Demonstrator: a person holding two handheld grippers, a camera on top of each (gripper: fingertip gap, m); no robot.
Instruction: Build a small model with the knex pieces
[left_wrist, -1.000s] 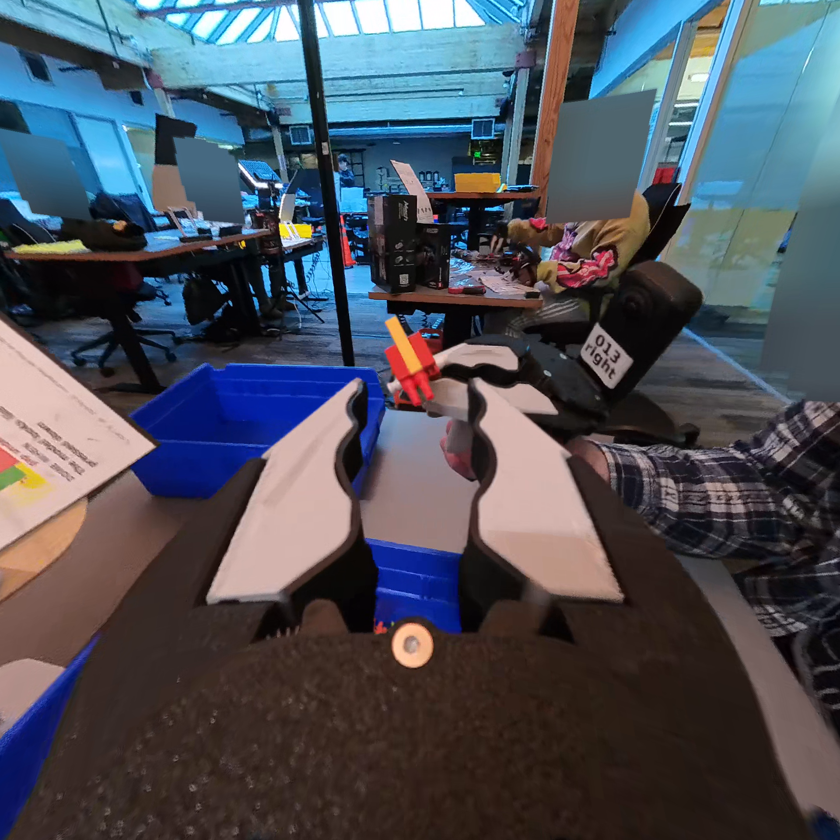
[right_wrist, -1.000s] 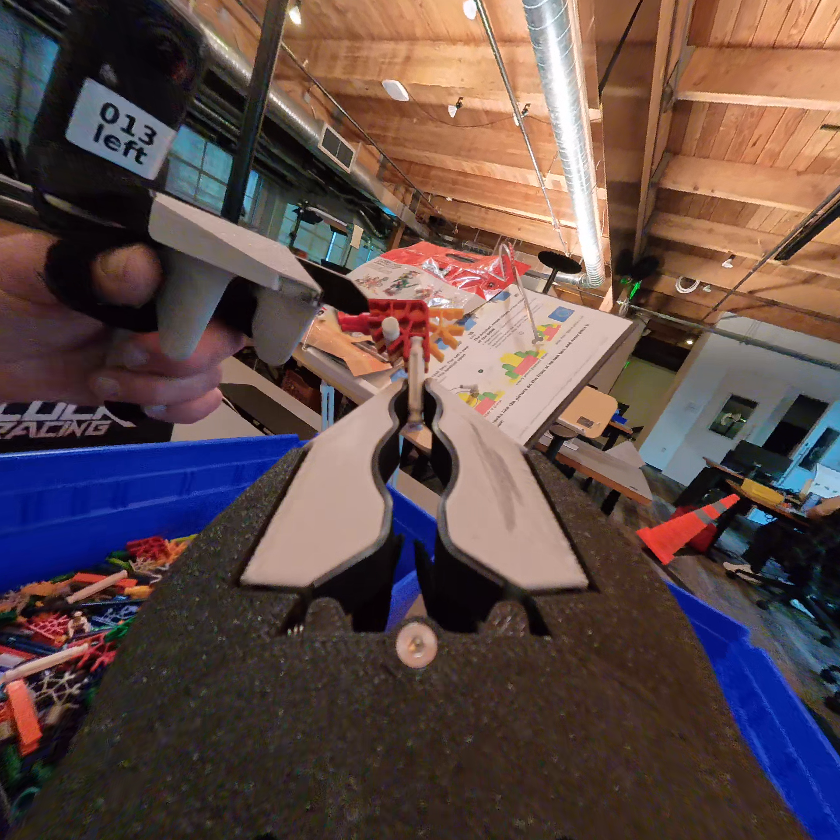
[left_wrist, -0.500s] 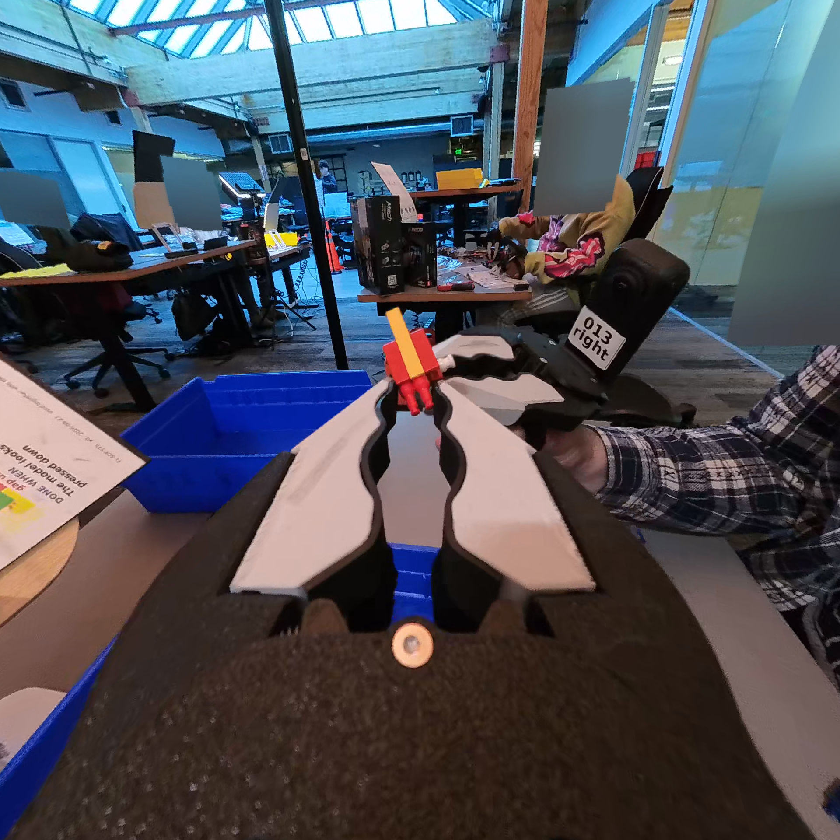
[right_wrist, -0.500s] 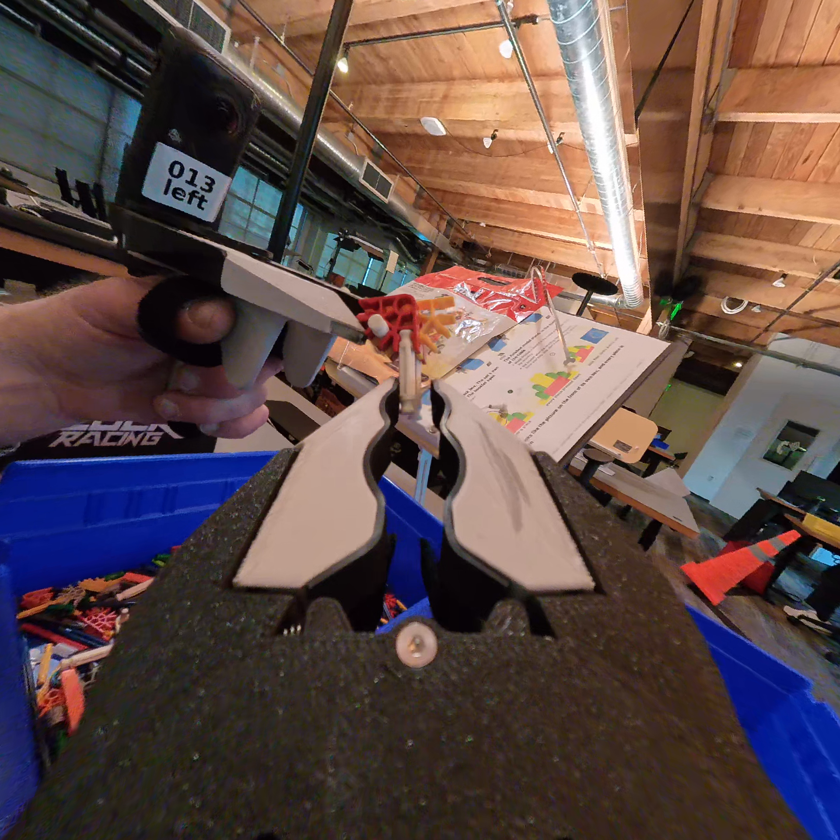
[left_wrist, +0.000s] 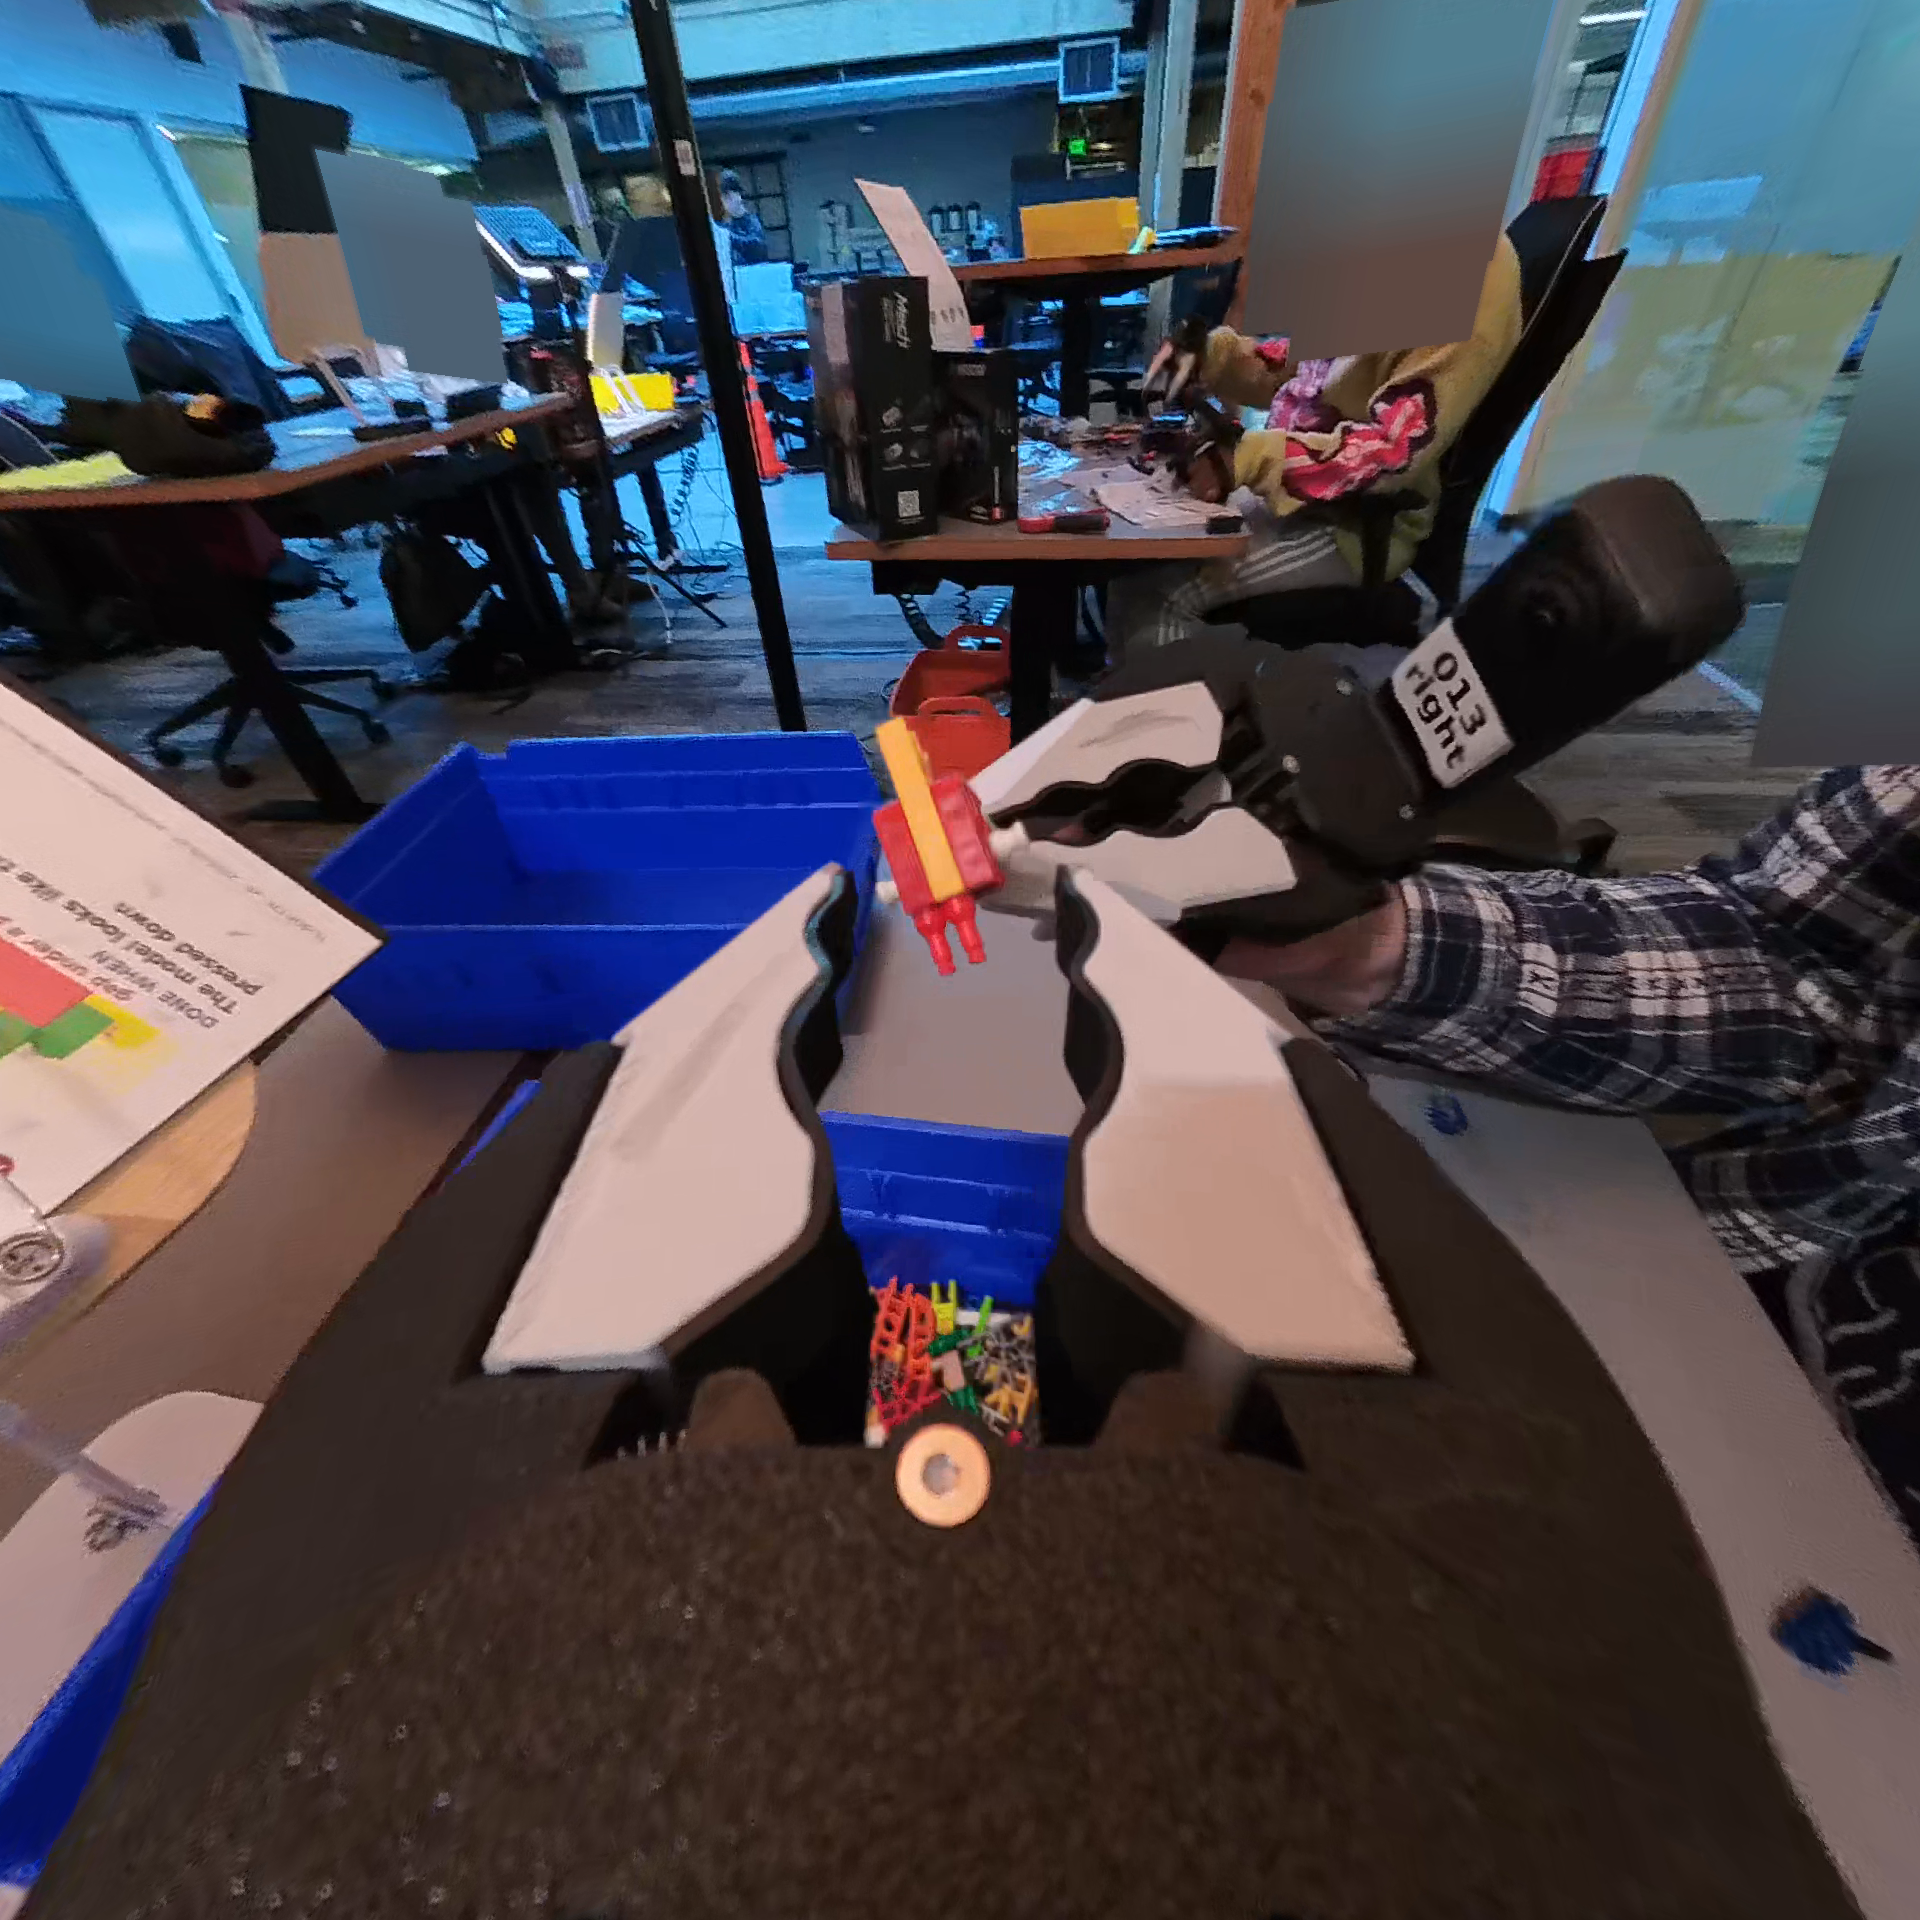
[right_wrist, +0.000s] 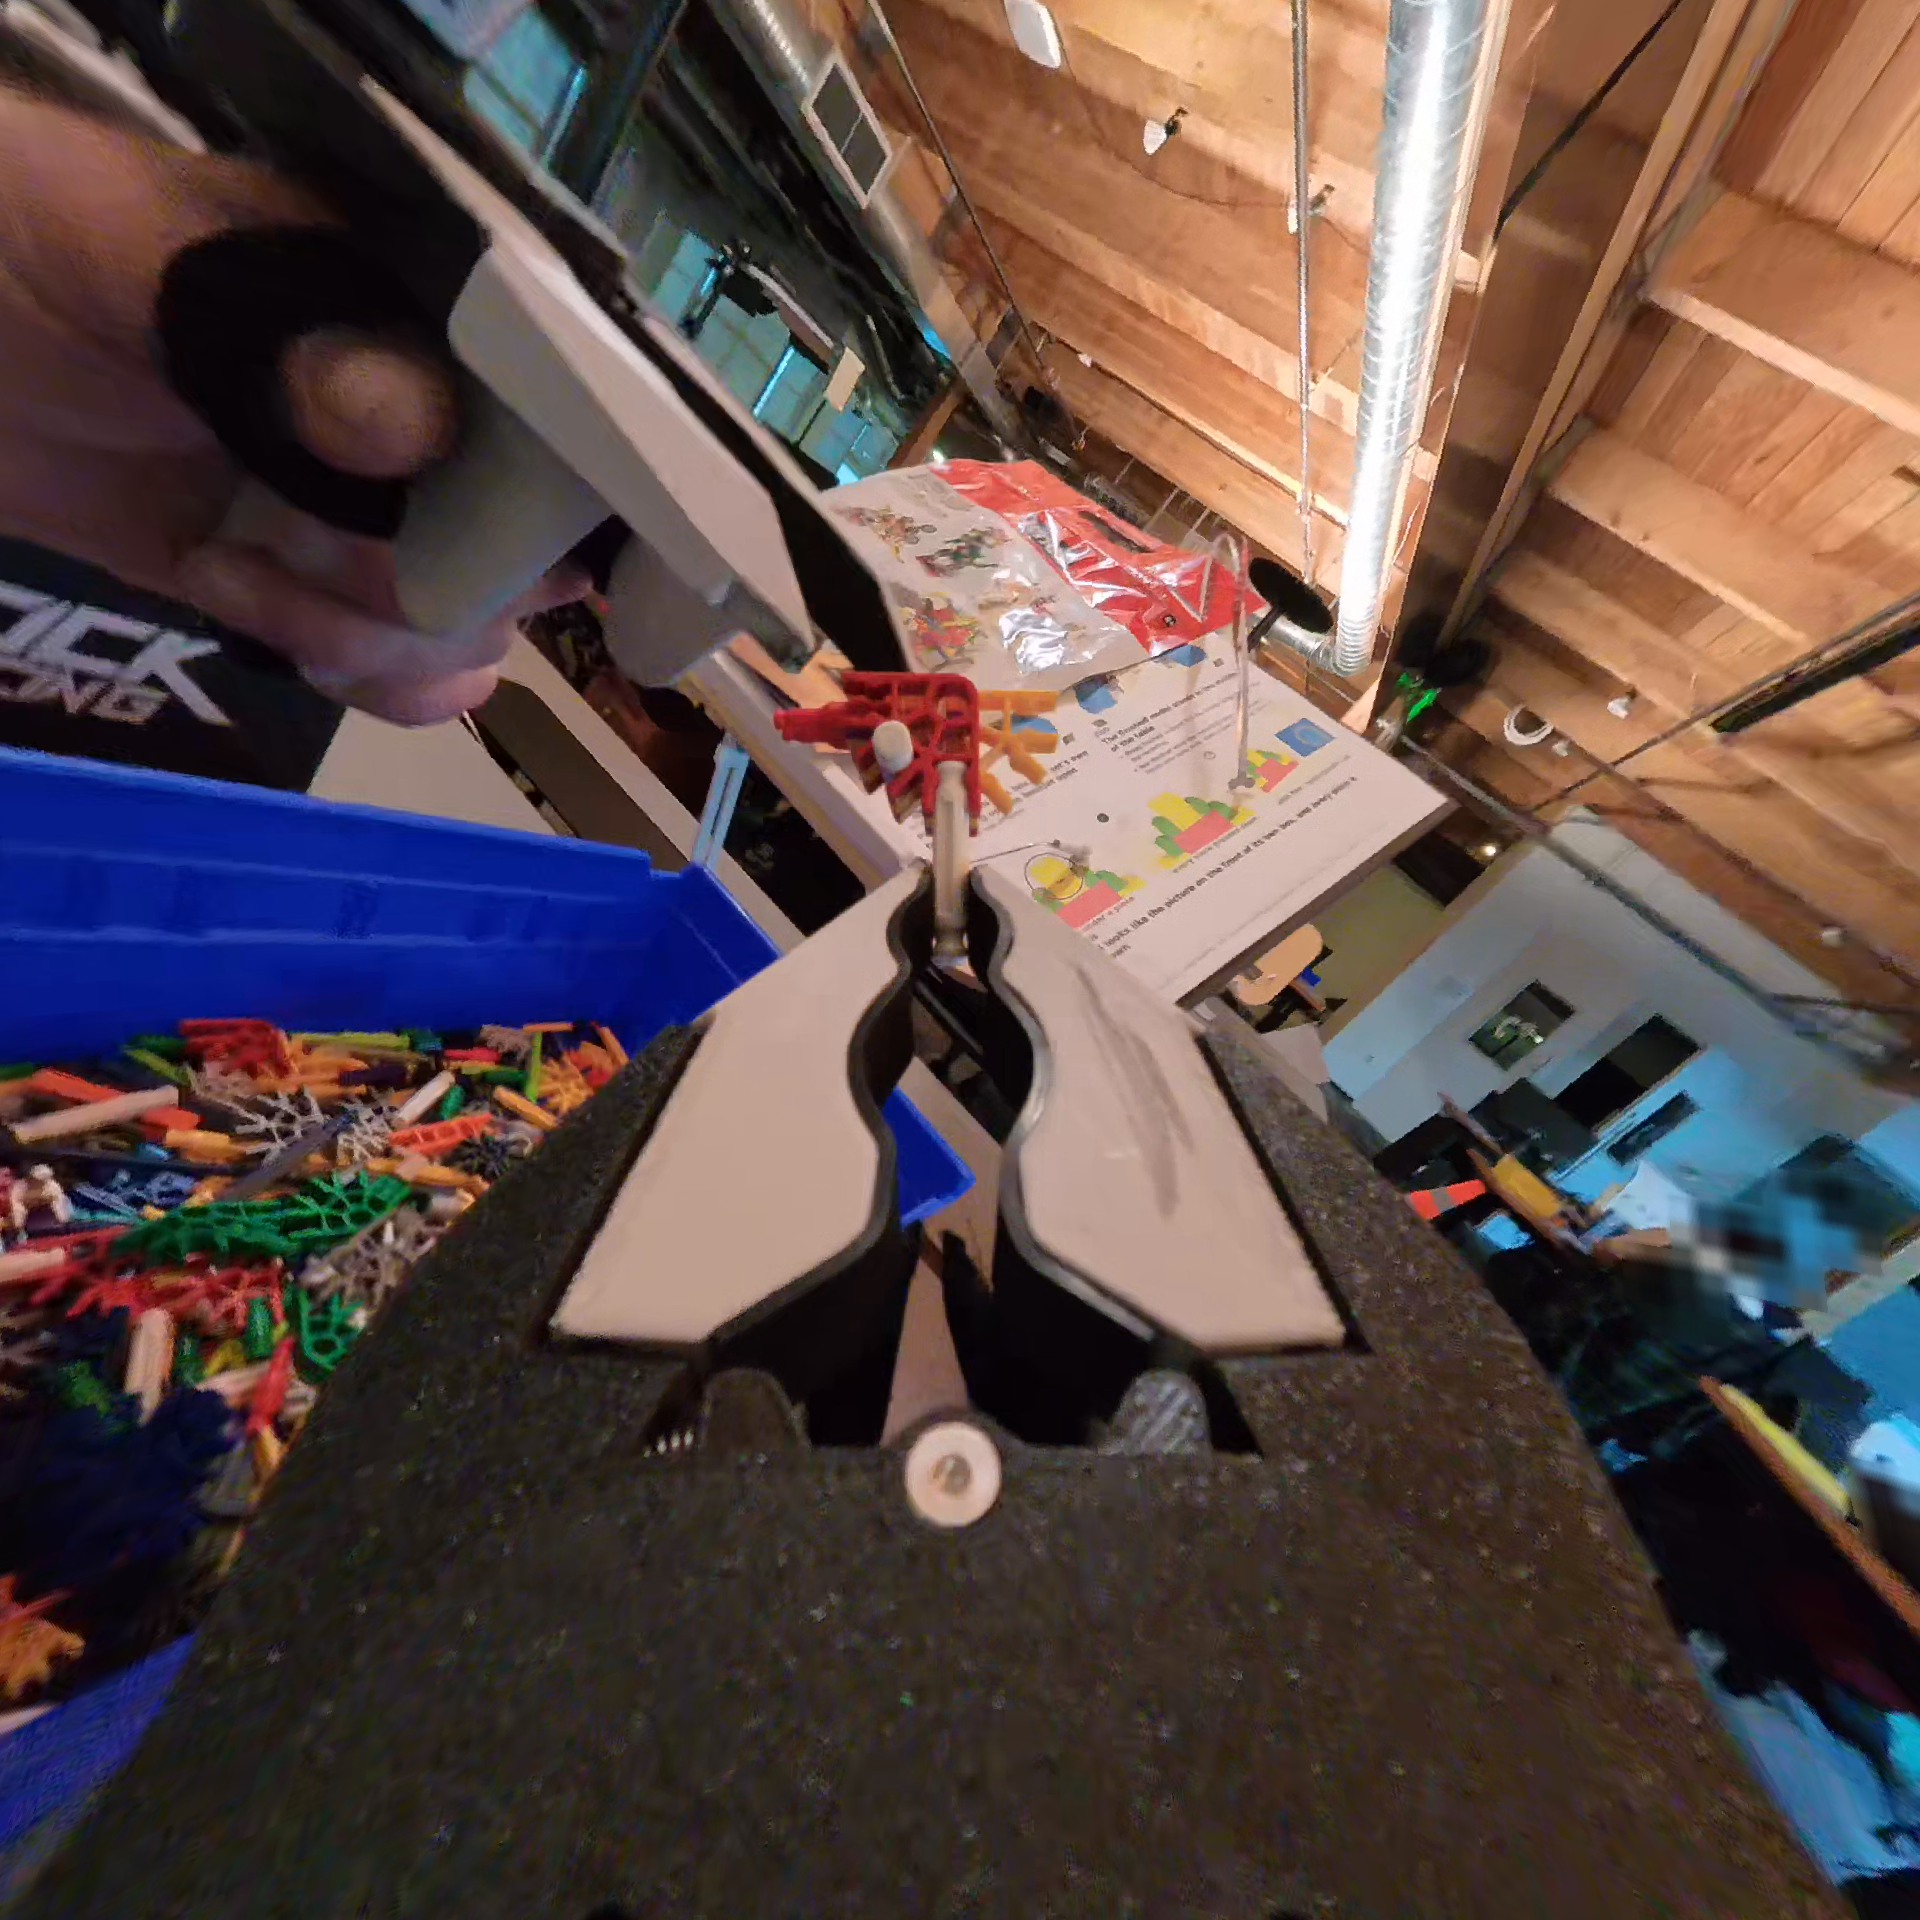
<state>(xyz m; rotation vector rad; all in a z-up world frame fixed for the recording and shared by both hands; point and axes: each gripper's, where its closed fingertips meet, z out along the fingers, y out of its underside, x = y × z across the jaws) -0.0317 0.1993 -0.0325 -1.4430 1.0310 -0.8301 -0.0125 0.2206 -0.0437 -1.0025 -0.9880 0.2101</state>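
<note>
My right gripper (right_wrist: 948, 894) is shut on a short white rod (right_wrist: 948, 862). The rod carries a red connector (right_wrist: 920, 743) with an orange connector (right_wrist: 1013, 738) behind it. In the left wrist view the same small assembly (left_wrist: 930, 842) shows as red and yellow, tilted, held in the air by the right gripper (left_wrist: 1003, 836). My left gripper (left_wrist: 951, 894) is open and empty, its fingertips just below and either side of the assembly's red prongs, not touching them. The left gripper (right_wrist: 831, 613) shows from the side in the right wrist view, close above the assembly.
A blue bin (right_wrist: 312, 914) full of mixed coloured rods and connectors (right_wrist: 260, 1195) lies below both grippers. An empty blue bin (left_wrist: 623, 935) stands farther back. A tilted instruction board (left_wrist: 125, 935) stands at the left, with a red plastic bag (right_wrist: 1091, 551) on it. A person sits at a far desk. Only a small space, under 4 cm, lies between the two pairs of fingers.
My left gripper narrowed around the assembly's red prongs half a second ago and has since opened wider. The assembly now tilts more. The right wrist view has tipped down toward the bin.
</note>
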